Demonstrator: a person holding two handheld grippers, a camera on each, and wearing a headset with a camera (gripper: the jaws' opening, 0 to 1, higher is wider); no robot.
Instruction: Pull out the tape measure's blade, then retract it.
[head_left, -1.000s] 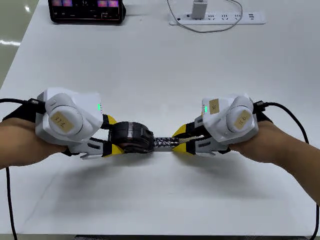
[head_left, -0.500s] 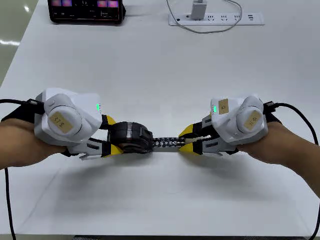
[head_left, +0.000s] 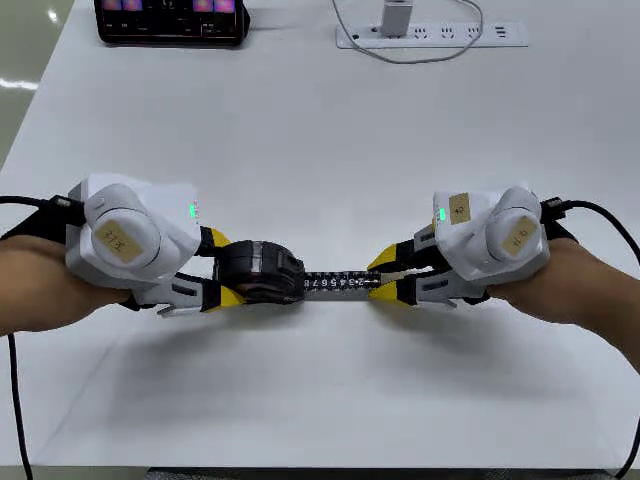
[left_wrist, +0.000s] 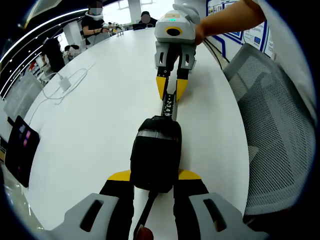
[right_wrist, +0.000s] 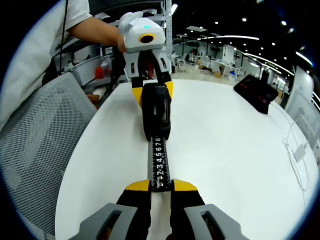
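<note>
My left claw (head_left: 220, 285) clamped on the tape measure (head_left: 260, 272) at centre-left, my right claw (head_left: 392, 279) nipped the blade (head_left: 340, 283) tip, slid further right, more blade out than a second ago

Open office-lab: white workbench (head_left: 320, 150), mesh chair (left_wrist: 270, 115).

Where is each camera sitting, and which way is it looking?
Head view: on the person's head, looking down at the white table; both forearms, the left tongs and right tongs show.
Left gripper view: on the left tongs, looking along the tape measure toward the right tongs; its own jaws show below.
Right gripper view: on the right tongs, looking along the blade at the left tongs; its own jaws show below.
Shared: both gripper views see the tape measure and blade.
</note>
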